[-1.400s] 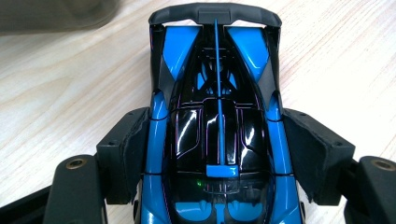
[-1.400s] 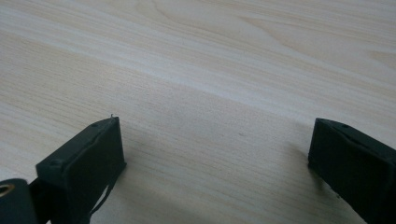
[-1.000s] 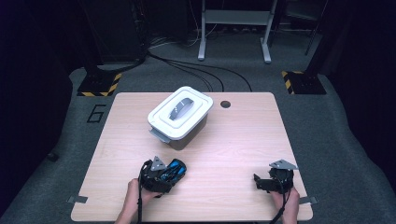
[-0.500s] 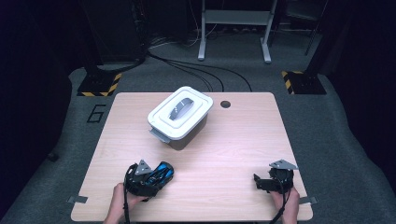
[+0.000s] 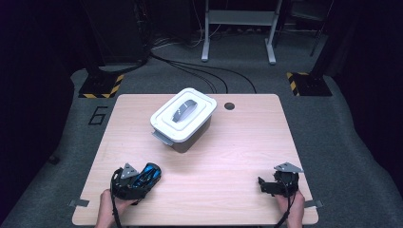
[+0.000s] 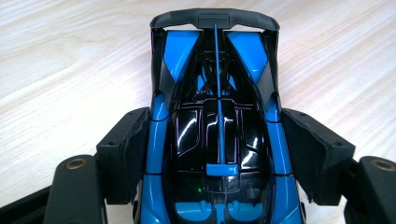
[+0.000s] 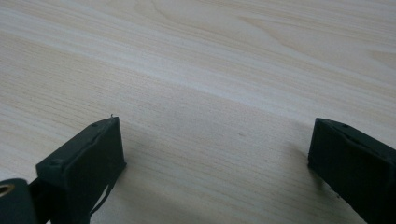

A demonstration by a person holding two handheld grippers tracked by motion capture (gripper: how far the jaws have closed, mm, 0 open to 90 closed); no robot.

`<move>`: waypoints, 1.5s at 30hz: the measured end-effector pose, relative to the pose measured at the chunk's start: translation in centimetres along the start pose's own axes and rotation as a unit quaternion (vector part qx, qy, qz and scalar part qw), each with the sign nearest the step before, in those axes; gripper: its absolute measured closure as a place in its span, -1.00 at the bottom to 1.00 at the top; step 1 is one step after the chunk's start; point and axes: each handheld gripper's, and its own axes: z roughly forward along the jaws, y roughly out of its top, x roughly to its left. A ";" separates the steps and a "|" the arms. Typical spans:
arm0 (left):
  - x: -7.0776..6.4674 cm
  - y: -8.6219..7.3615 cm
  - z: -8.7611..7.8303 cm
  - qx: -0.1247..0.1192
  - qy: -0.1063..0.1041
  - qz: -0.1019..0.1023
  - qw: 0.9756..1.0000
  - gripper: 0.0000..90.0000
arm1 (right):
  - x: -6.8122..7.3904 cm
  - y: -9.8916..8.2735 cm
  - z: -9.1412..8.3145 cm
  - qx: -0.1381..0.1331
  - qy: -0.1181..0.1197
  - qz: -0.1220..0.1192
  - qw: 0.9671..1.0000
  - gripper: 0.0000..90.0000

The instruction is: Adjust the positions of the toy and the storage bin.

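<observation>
Toy racer held at the near edge of the table

The left gripper (image 5: 142, 178) pinches a blue-and-black toy car (image 6: 217, 140) by its flanks, spoiler pointing away; the right gripper (image 7: 215, 154) rests spread and empty. The glossy, rigid shell looks light but slippery, best gripped mid-body, clear of the thin spoiler.

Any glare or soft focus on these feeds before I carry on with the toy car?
Left gripper view: sharp, white highlights on the toy car roof. Right gripper view: table evenly lit, soft shadow between the jaws. High view: table bright, surroundings dark, slightly soft.
</observation>
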 end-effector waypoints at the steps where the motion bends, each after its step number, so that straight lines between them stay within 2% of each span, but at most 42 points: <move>1: 0.1 0.1 0.1 0.005 0.000 -0.001 1.000 -0.38 | 0.0 0.0 0.0 0.000 0.000 0.000 1.000 -0.94; 2: 0.0 0.1 0.2 0.005 0.004 -0.009 1.000 -0.38 | 0.0 0.0 0.0 0.000 0.000 0.000 1.000 -0.94; 4: -0.2 0.2 0.4 0.006 0.014 -0.010 1.000 -0.38 | 0.0 0.0 0.0 0.000 0.000 0.000 1.000 -0.94; 7: -0.4 0.3 0.4 0.011 0.017 -0.021 1.000 -0.38 | 0.0 0.0 0.0 0.000 0.000 0.000 1.000 -0.94; 10: -0.5 0.2 0.5 0.002 0.021 -0.022 1.000 -0.38 | 0.0 0.0 0.0 0.000 0.000 0.000 1.000 -0.95; 16: -0.6 0.2 0.5 0.003 0.023 -0.014 1.000 -0.39 | 0.0 0.0 0.0 0.000 0.000 0.000 1.000 -0.94; 18: -0.5 0.3 0.2 0.006 0.017 -0.015 1.000 -0.50 | 0.0 0.0 0.0 0.000 0.000 0.000 1.000 -0.95; 19: -0.6 0.4 0.1 -0.003 0.023 -0.017 1.000 -0.61 | 0.0 0.0 0.0 0.000 0.000 0.000 1.000 -0.94; 20: -0.5 0.6 -0.2 -0.002 0.020 -0.014 1.000 -0.65 | 0.0 0.0 0.0 0.000 0.000 0.000 1.000 -0.94; 21: -0.5 0.7 -0.3 -0.011 0.021 -0.015 1.000 -0.66 | 0.0 0.0 0.0 0.000 0.000 0.000 1.000 -0.94; 24: -0.4 1.0 -0.7 -0.013 0.018 -0.013 1.000 -0.68 | 0.0 0.0 0.0 0.000 0.000 0.000 1.000 -0.94; 25: -0.2 1.4 -1.0 -0.016 0.016 -0.018 1.000 -0.69 | 0.0 0.0 0.0 0.000 0.000 0.000 1.000 -0.94; 27: 0.0 1.8 -1.3 -0.016 0.016 -0.013 1.000 -0.73 | 0.0 0.0 0.0 0.000 0.000 0.000 1.000 -0.94; 30: 0.3 2.5 -1.9 -0.021 0.006 -0.017 1.000 -0.85 | 0.0 0.0 0.0 0.000 0.000 0.000 1.000 -0.94; 33: 0.5 3.3 -2.2 -0.031 0.007 -0.018 0.999 -0.90 | 0.0 0.0 0.0 0.000 0.001 0.000 1.000 -0.94; 35: 0.7 4.0 -2.6 -0.029 0.002 -0.011 1.000 -0.91 | 0.0 0.0 0.0 0.000 0.001 0.000 1.000 -0.94; 39: 0.8 5.3 -2.9 -0.040 0.005 -0.003 0.999 -0.95 | 0.0 0.0 0.0 -0.003 0.001 0.003 1.000 -0.93; 40: 0.8 6.2 -3.0 -0.042 0.002 0.000 0.999 -0.97 | 0.1 0.0 0.0 -0.004 0.001 0.003 1.000 -0.93; 43: 0.8 7.5 -3.1 -0.042 0.000 0.009 0.999 -0.98 | -0.1 0.0 0.0 -0.001 0.003 -0.005 1.000 -0.92; 45: 0.8 8.2 -3.1 -0.046 0.003 0.012 0.999 -0.99 | 0.0 0.0 0.0 -0.002 0.003 -0.001 1.000 -0.92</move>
